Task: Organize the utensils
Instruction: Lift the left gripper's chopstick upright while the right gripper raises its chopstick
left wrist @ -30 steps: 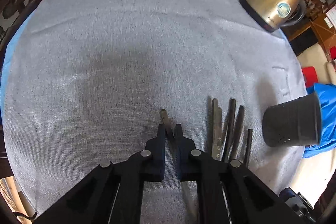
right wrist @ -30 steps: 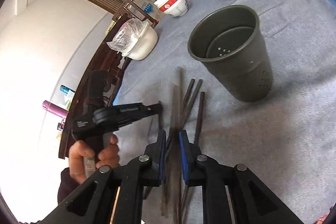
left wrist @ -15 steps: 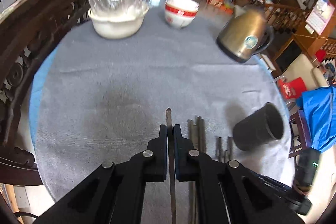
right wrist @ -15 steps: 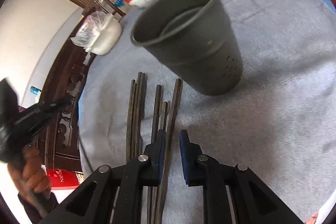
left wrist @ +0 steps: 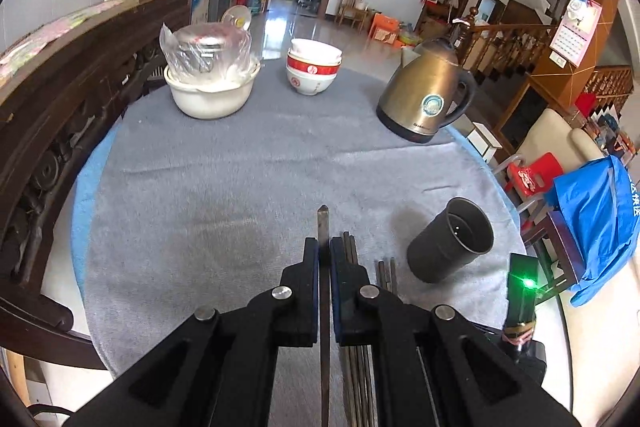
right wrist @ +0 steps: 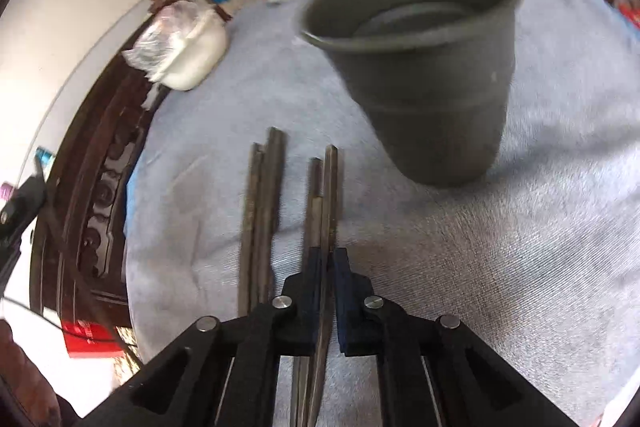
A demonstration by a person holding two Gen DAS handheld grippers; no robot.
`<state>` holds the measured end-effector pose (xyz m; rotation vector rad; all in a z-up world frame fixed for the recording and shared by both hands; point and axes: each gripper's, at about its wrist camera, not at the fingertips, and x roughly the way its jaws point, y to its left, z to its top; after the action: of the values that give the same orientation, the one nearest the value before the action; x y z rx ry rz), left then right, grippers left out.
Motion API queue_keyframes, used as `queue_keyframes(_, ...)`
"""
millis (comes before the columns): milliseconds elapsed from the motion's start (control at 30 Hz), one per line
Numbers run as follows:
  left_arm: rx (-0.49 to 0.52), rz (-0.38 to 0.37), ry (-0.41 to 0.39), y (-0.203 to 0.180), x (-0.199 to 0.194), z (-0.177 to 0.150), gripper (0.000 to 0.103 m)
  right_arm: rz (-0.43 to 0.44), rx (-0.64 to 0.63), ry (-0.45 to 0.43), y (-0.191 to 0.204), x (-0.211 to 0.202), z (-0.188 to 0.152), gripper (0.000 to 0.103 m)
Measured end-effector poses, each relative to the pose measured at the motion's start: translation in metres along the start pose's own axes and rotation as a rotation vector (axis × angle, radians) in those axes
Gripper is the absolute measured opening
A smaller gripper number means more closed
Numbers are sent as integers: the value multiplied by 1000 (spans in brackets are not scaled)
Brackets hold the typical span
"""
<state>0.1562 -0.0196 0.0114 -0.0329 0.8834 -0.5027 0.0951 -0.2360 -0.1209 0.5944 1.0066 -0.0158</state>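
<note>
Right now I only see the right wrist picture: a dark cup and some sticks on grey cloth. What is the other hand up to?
Observer: The left fingers are shut on a single chopstick, whose tip pokes out ahead of them.
Visitor: And that gold thing cut off behind the cup?
Observer: It is a gold kettle with a black handle, standing upright.
Visitor: Is there anything off to the side I can't see?
Observer: Blue fabric hangs to the right of the dark cup.
</note>
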Motion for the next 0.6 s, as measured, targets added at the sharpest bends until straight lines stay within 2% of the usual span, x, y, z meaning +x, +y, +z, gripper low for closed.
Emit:
queue_keyframes(133, 15, -5, -29, -6, -15, 3, 5, 49, -97, -86, 14, -28, -2, 7)
queue_keyframes(200, 29, 3, -47, -11, -22, 5, 5, 21, -128, -87, 16, -31, 0, 7)
queue_keyframes(233, 31, 2, -53, -13, -25, 5, 5, 13, -110, -68, 12, -29, 1, 8)
queue_keyframes(400, 46, 2, -77, -19, -35, 1, 5, 89, 38, 21, -19, -16, 4, 13)
queue_keyframes(500, 60, 19, -100, -22, -40, -5, 5, 130, 79, 38, -25, -7, 4, 31)
queue_keyframes(567, 64, 22, -110, -21, -43, -8, 5, 146, 97, 28, -26, -5, 3, 60)
queue_keyframes(600, 66, 21, -114, -20, -45, -9, 5, 146, 103, -3, -25, -5, 3, 60)
